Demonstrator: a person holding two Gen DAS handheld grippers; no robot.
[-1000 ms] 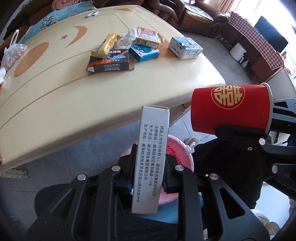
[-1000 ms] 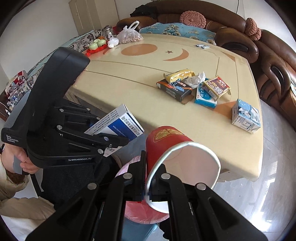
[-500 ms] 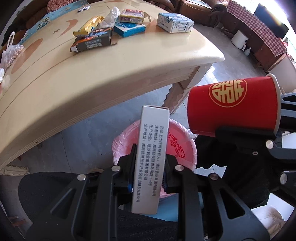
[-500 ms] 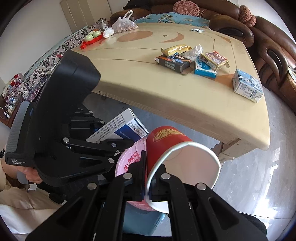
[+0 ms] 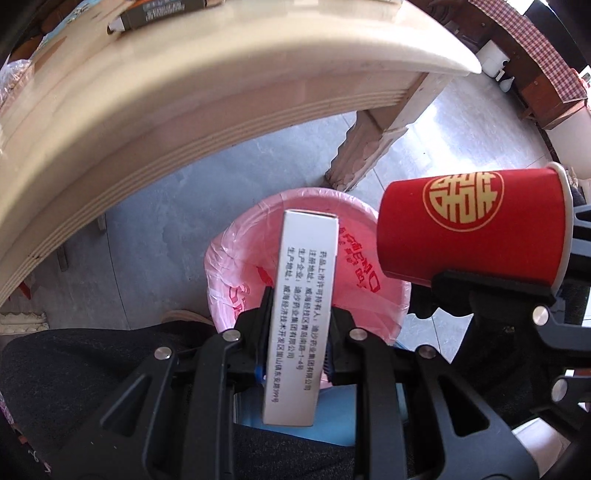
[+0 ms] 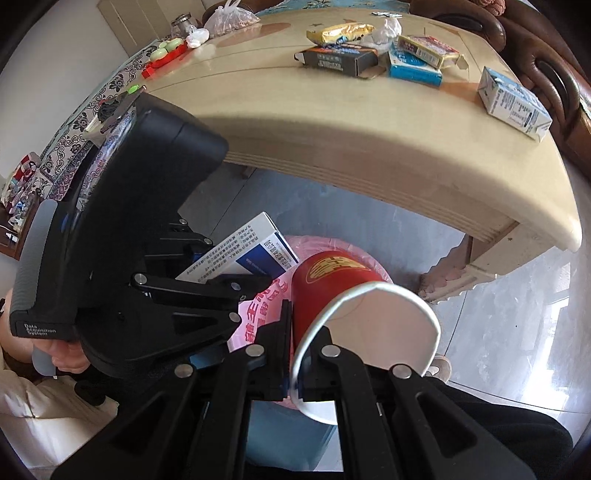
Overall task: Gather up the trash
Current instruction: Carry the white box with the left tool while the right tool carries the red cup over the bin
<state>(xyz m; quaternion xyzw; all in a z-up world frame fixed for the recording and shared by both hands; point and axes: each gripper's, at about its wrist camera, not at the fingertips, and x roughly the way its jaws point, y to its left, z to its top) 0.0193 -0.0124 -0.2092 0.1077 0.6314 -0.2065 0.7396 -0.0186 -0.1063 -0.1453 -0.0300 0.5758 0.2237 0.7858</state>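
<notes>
from my left wrist: my left gripper [image 5: 295,339] has its jaws closed to a narrow gap on a white medicine carton [image 5: 304,306], pads pressing its two broad faces near the lower half, the carton standing upright out of the jaws. below it sits the bin with a pink bag liner [image 5: 236,258], mouth open, on the grey floor beside the bench [image 5: 184,103]. off to the right the red paper cup [image 5: 472,236] lies on its side in my other jaws, above the bin's rim. the carton looks light and hollow – stiff along its edges, but the faces would dent under a harder squeeze.

from my right wrist: my right gripper [image 6: 295,354] is fully shut, its jaws pinching the cup's thin white rim [image 6: 369,332] – one pad inside, one outside. that wall is thin and easily creased, so the rolled rim is the sound place to hold; the cup weighs next to nothing. the carton [image 6: 243,254] pokes out over the pink liner [image 6: 258,317]. more trash waits on the bench: a milk carton [image 6: 513,103], a blue box [image 6: 413,68], a dark box [image 6: 340,61] and a yellow wrapper [image 6: 340,32].
</notes>
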